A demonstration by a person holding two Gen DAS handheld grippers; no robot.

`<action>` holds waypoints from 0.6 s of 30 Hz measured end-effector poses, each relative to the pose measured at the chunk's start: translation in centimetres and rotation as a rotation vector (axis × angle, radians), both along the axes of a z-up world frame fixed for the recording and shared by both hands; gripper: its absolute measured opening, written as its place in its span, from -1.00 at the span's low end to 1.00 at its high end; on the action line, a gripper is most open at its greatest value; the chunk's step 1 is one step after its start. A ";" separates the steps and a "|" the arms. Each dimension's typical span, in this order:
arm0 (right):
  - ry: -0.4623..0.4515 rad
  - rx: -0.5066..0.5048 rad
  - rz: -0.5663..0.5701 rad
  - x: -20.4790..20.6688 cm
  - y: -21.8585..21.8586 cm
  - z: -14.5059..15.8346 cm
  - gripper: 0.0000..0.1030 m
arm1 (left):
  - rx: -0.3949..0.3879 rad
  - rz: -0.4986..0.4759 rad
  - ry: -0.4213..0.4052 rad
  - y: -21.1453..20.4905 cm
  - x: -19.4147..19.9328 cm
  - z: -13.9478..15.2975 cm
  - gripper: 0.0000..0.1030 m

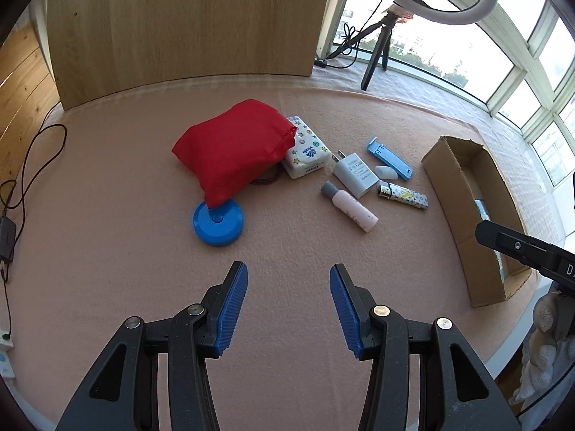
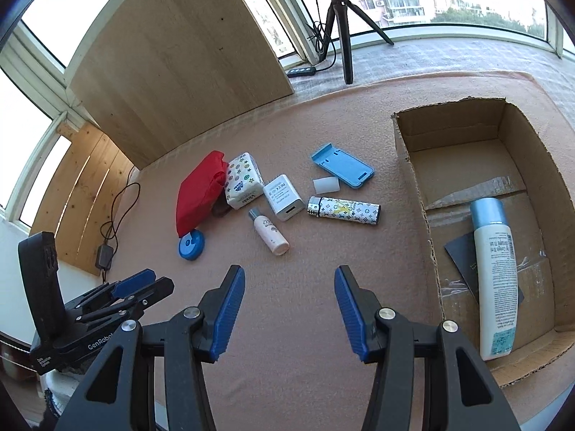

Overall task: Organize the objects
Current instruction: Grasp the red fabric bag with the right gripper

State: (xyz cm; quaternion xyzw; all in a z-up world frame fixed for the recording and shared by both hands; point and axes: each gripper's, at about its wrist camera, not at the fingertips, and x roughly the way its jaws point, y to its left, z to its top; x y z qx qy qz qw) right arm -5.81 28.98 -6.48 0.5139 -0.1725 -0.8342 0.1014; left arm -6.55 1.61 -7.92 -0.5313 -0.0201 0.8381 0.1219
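Inside, the cardboard box (image 2: pixel 413 165) holds a lotion bottle (image 2: pixel 494 273).

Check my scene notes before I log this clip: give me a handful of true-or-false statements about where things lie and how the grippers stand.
1. The cardboard box already holds a blue-capped bottle. True.
2. The left gripper is clamped on the red pouch. False: it is open and holds nothing.
3. The red pouch lies partly over the blue round case. True.
4. The patterned lighter is inside the box. False: it lies on the cloth outside.
5. The right gripper is open. True.
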 end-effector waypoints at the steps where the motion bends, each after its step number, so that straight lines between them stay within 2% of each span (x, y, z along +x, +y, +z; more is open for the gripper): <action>1: -0.003 0.003 0.005 -0.1 -0.4 -0.1 -0.06 | -0.003 0.013 -0.002 -0.6 -0.2 -0.2 0.00; 9: 0.002 -0.012 0.052 -2.5 -2.8 0.3 -0.07 | 0.010 0.088 -0.004 -3.5 -2.4 -0.7 0.00; 18: 0.032 -0.025 0.127 -10.3 -7.1 0.5 -0.07 | 0.026 0.164 -0.010 -6.9 -2.8 -1.2 0.00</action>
